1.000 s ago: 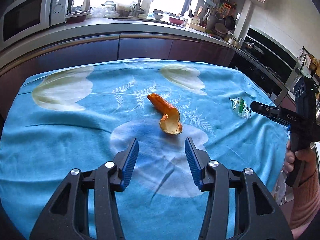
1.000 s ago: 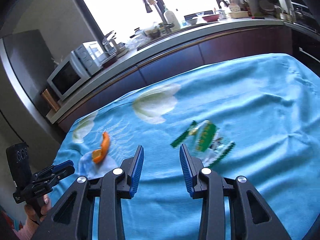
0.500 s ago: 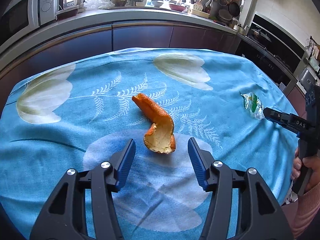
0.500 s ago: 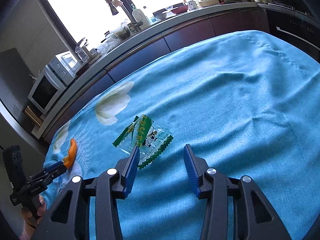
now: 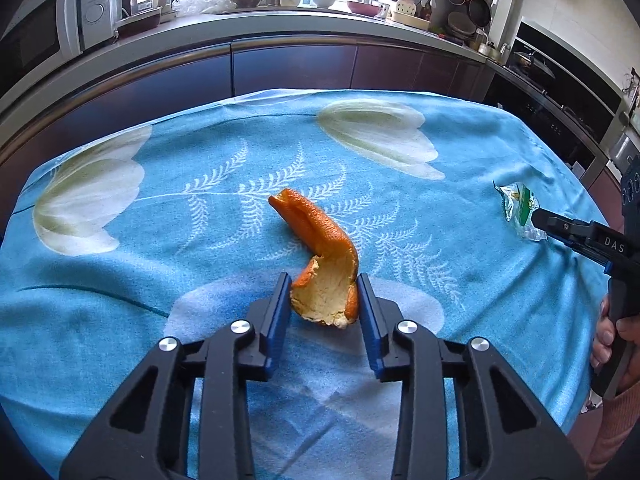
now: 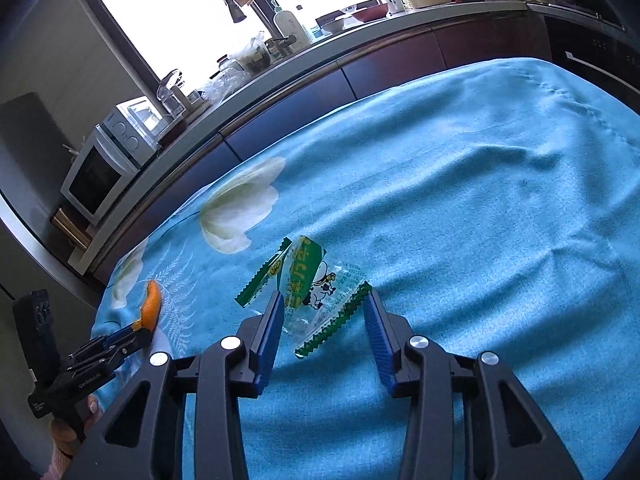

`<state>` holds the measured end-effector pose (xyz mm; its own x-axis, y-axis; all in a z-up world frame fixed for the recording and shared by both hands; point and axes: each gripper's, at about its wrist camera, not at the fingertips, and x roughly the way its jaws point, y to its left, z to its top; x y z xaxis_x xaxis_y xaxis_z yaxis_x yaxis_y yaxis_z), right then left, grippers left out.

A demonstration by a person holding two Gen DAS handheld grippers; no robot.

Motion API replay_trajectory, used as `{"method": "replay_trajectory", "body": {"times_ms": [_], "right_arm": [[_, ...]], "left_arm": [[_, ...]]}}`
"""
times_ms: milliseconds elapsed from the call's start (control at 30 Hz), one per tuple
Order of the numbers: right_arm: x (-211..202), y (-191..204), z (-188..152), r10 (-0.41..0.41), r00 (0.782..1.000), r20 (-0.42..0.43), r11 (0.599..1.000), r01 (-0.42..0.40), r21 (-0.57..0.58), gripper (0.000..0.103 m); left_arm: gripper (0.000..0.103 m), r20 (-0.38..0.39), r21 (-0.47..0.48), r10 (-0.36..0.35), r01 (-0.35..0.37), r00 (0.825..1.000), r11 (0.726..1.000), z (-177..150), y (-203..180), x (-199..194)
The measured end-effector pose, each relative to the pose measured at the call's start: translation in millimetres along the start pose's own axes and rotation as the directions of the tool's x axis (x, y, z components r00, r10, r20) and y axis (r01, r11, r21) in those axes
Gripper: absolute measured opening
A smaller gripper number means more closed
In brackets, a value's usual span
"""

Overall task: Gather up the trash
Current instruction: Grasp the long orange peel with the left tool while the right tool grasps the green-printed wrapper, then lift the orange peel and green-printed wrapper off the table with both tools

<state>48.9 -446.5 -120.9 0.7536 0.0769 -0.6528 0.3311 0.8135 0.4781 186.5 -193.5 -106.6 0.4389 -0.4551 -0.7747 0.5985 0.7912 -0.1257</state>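
A curled orange peel [image 5: 320,256] lies on the blue flowered tablecloth [image 5: 160,240]. My left gripper [image 5: 324,284] is open, its two blue pads on either side of the peel's near end, close to it. A clear and green snack wrapper [image 6: 316,284] lies on the cloth further right; it also shows in the left wrist view [image 5: 518,204]. My right gripper [image 6: 322,300] is open with the wrapper's near part between its fingers. The peel also shows in the right wrist view [image 6: 151,304].
A dark kitchen counter [image 5: 280,40] with a microwave [image 5: 60,24], a sink and dishes runs behind the table. An oven front [image 5: 560,100] stands at the right. The cloth hangs over the table's edges all round.
Both grippers have moved forward and down. The left one now brackets the peel's end and has narrowed; the right one now has the wrapper between its fingers.
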Motion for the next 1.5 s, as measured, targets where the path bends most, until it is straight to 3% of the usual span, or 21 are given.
{"method": "replay_trajectory", "body": {"times_ms": [167, 367, 567, 1000, 1500], "right_arm": [[0.3, 1.2, 0.2, 0.002, 1.0, -0.002, 1.0, -0.002, -0.012, 0.026], [-4.4, 11.1, -2.2, 0.048, 0.999, 0.012, 0.998, -0.047, -0.035, 0.021], [-8.3, 38.3, -6.4, 0.145, 0.989, 0.009, 0.986, -0.144, -0.079, 0.02], [2.4, 111.1, -25.8, 0.341, 0.937, -0.072, 0.926, -0.348, -0.149, 0.02], [18.5, 185.3, -57.2, 0.433, 0.882, -0.188, 0.858, -0.467, -0.214, 0.02]], "left_arm": [[0.019, 0.016, -0.011, -0.01, 0.01, 1.0, 1.0, -2.1, 2.4, -5.0], [0.016, 0.03, -0.015, -0.006, 0.006, 1.0, 1.0, -9.3, 6.8, -14.8], [0.015, 0.063, 0.002, 0.005, -0.005, 0.998, 1.0, -20.2, 10.4, -37.4], [0.015, 0.124, -0.036, 0.053, -0.048, 0.991, 0.998, -51.2, 41.4, -99.3], [0.015, 0.147, -0.119, 0.123, -0.106, 0.981, 0.987, -93.0, 84.6, -149.0]]}}
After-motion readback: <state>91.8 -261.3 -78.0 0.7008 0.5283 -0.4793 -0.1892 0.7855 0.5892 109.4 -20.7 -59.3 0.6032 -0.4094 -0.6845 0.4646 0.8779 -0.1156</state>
